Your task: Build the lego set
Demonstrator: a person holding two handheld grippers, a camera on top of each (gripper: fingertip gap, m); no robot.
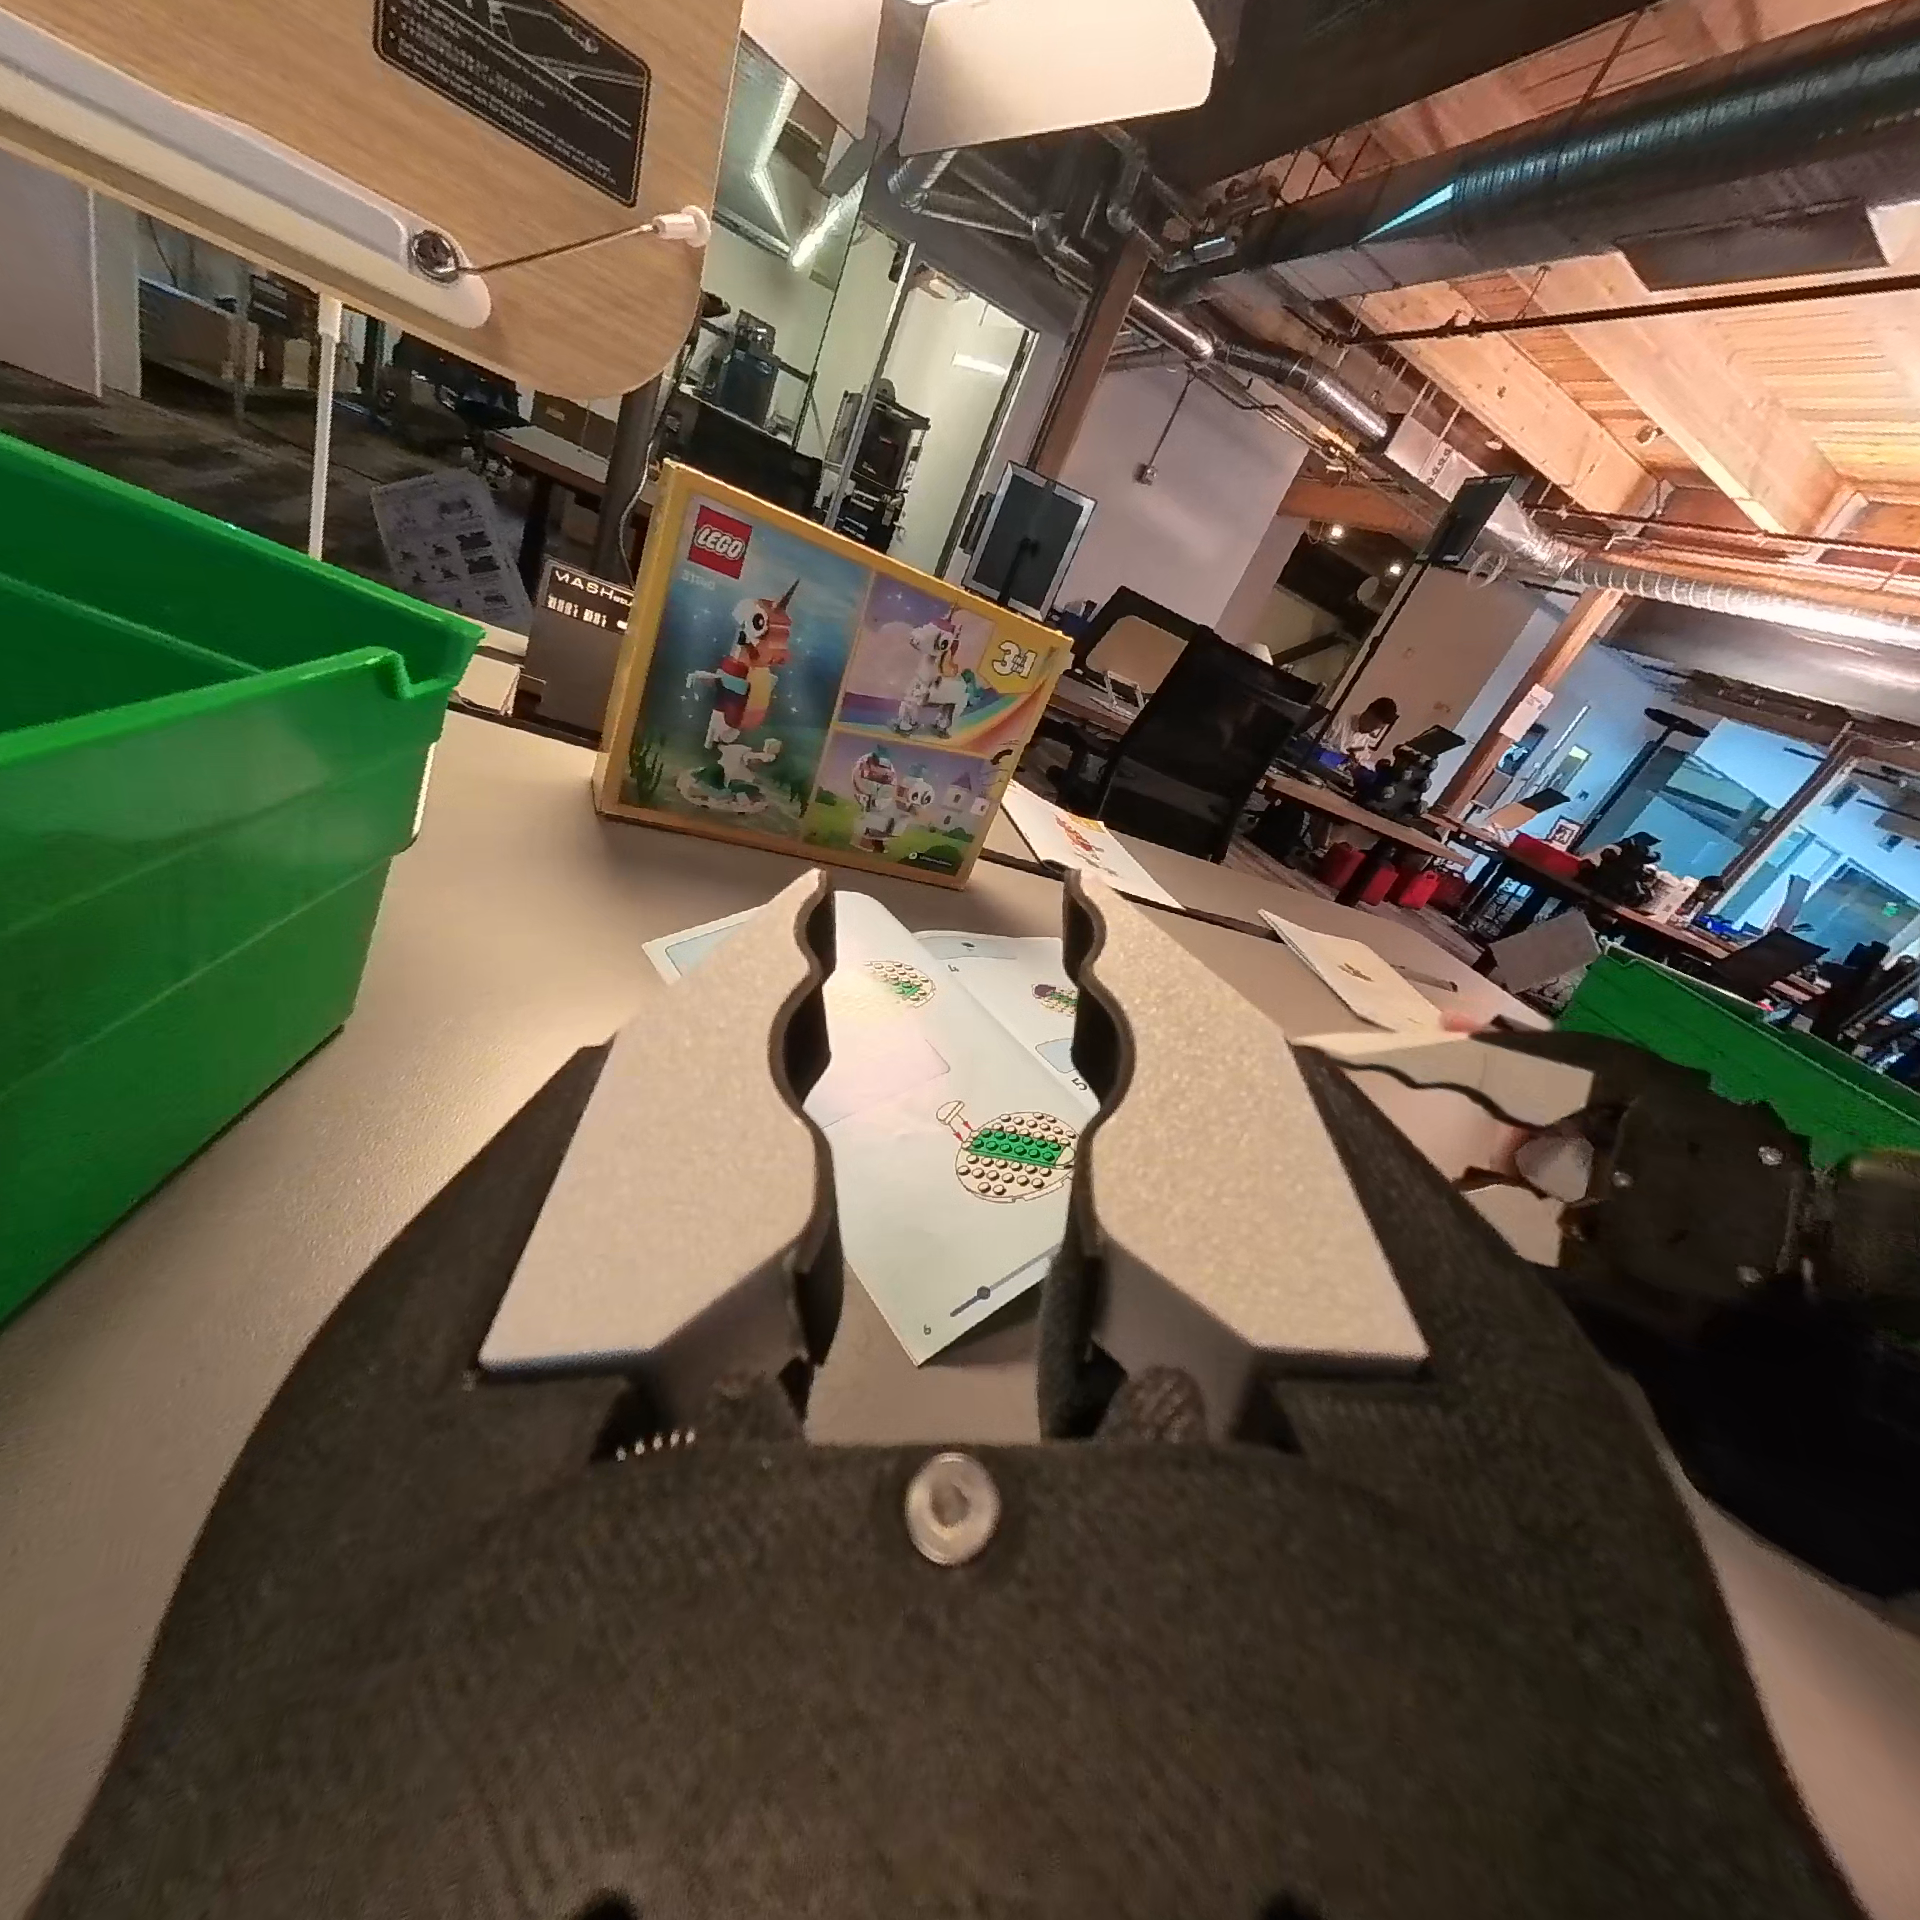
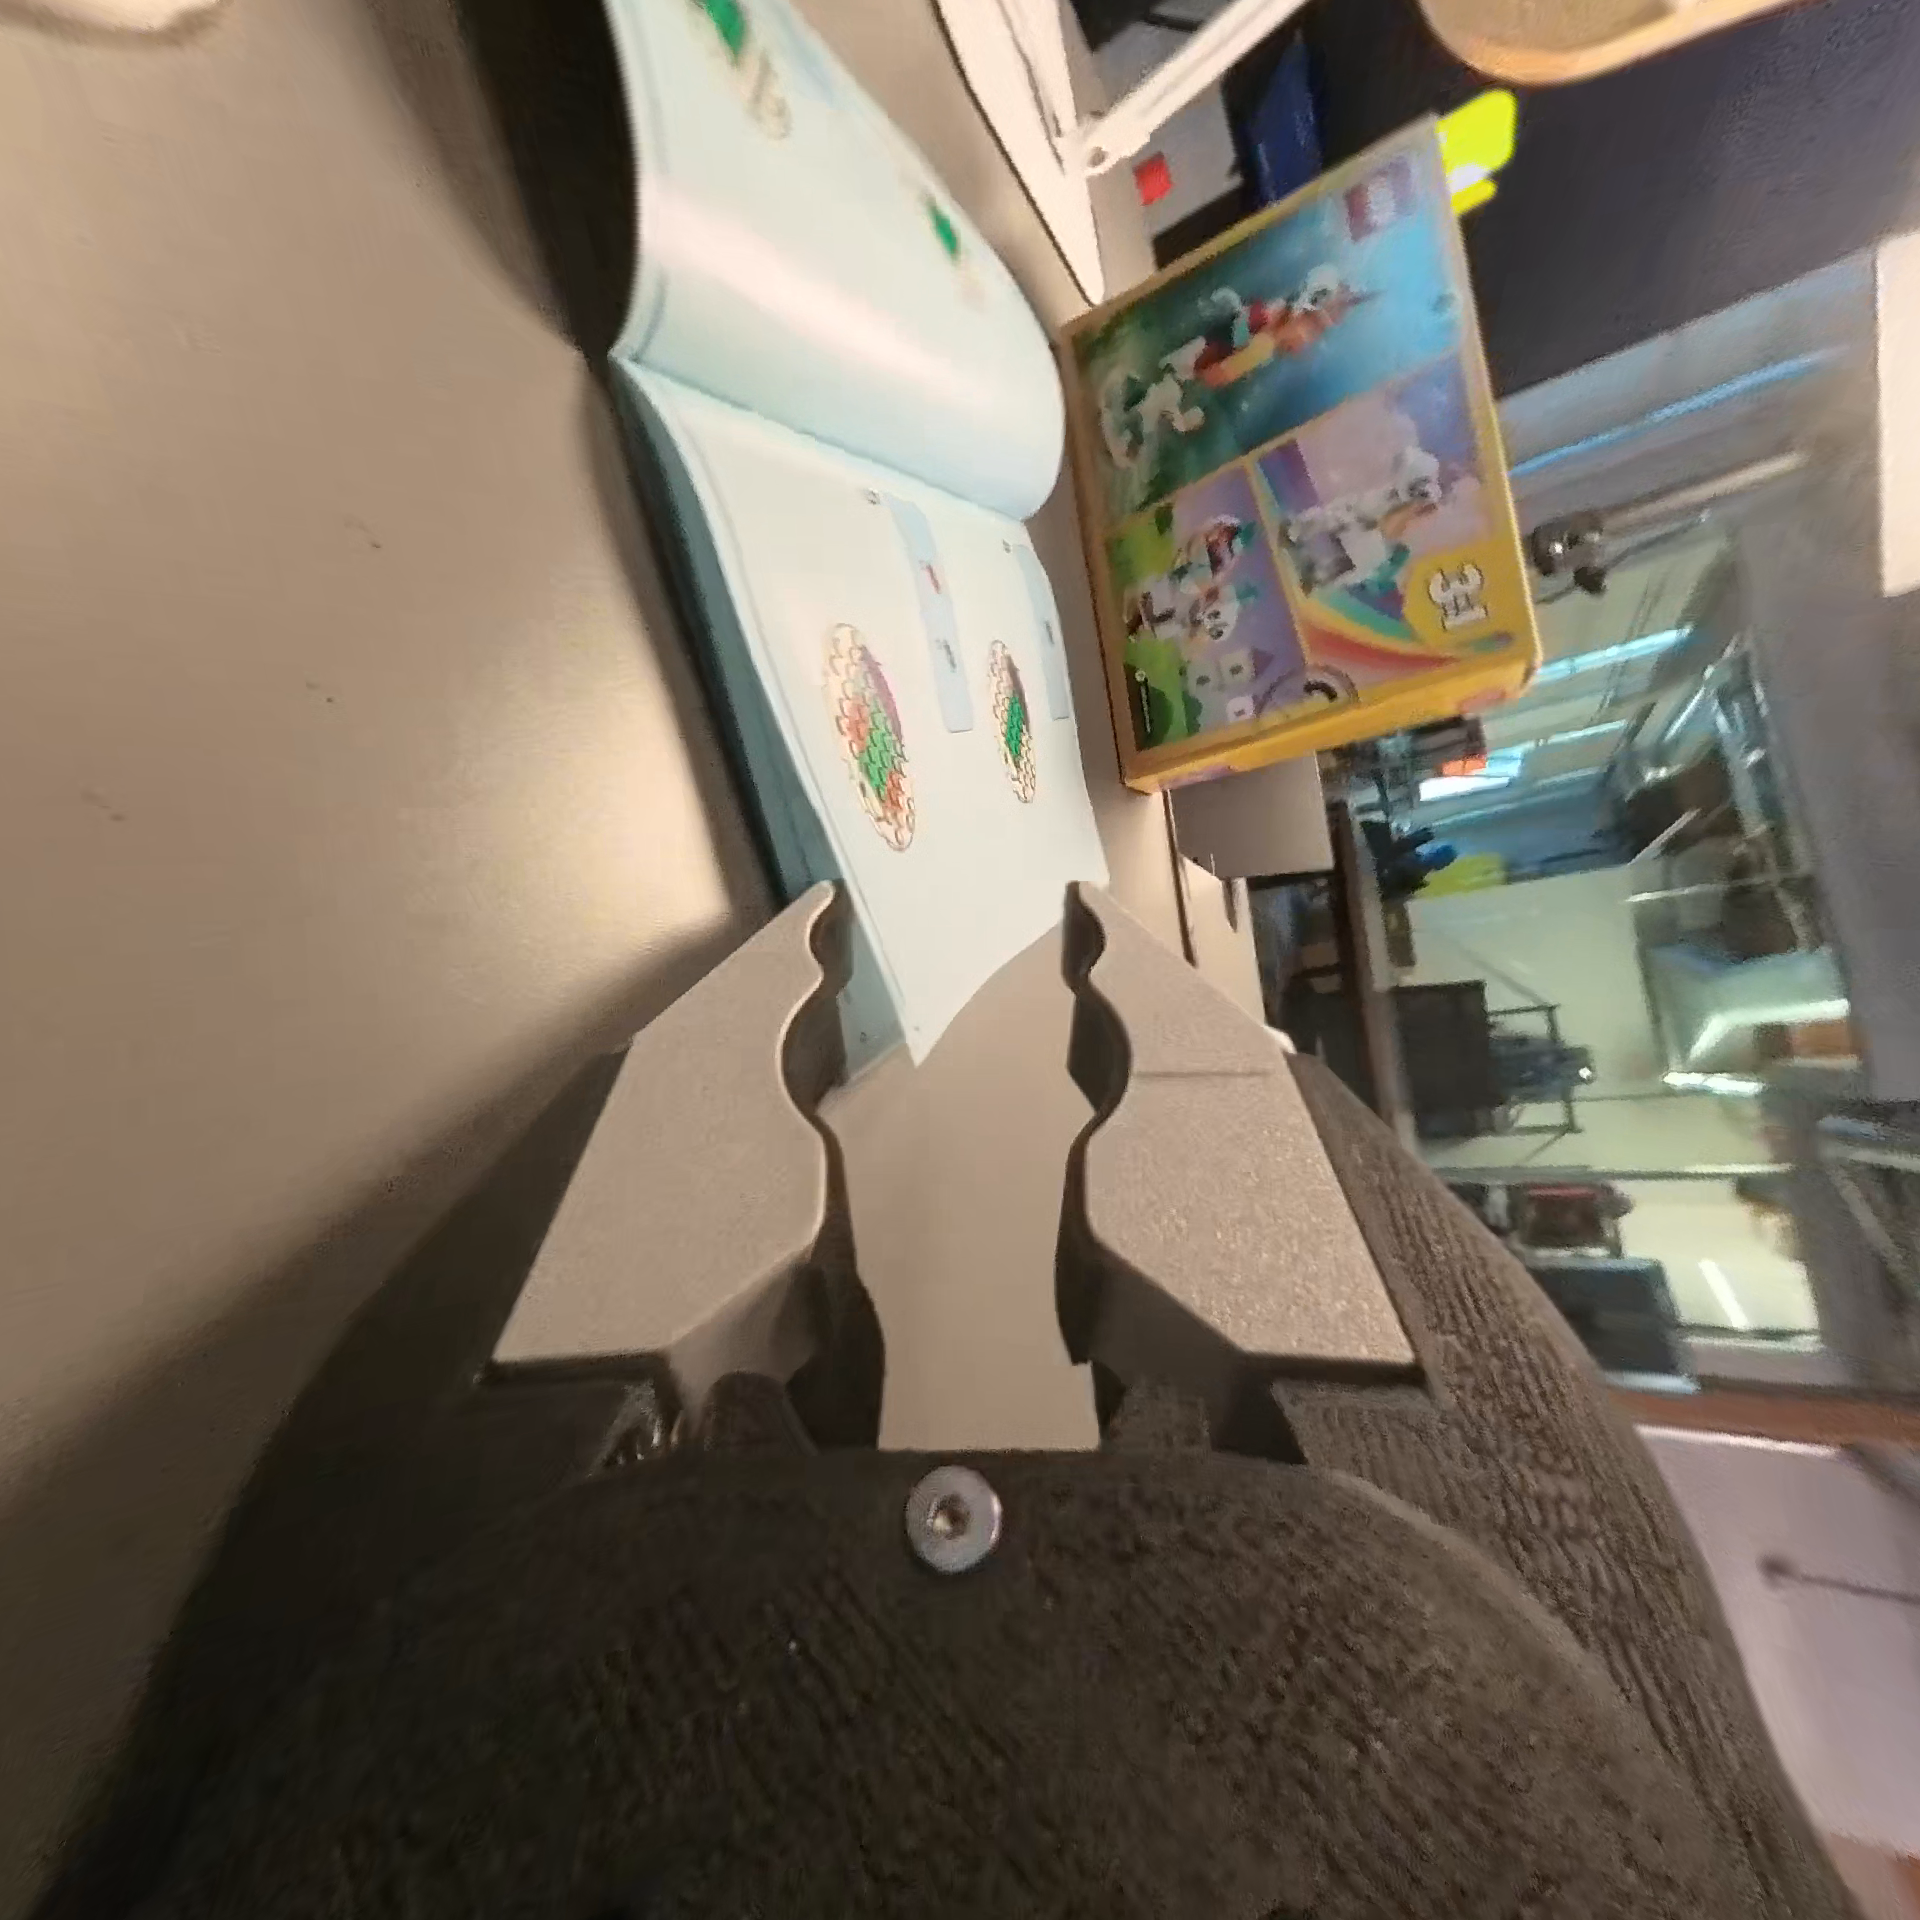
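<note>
While the green bin (image 1: pixel 197 790) stands at the left and the set's box (image 1: pixel 821 696) upright at the far side, the instruction booklet (image 1: pixel 935 1101) lies open near both empty, half-open grippers (image 1: pixel 945 914) (image 2: pixel 951 914), so I would read the page before picking bricks.

Counted from the two tools: one box, one open booklet, two green bins, two loose sheets.

One lego box (image 1: pixel 831 717) stands ahead of the left tool (image 1: pixel 948 914); one open instruction booklet (image 1: pixel 935 1101) lies between them, also ahead of the right tool (image 2: pixel 951 914). Two green bins: one (image 1: pixel 197 831) left of the left tool, one (image 1: pixel 1704 1029) right of it. Two loose paper sheets (image 1: pixel 1371 971) lie ahead to its right on one tabletop (image 1: pixel 499 987).
</note>
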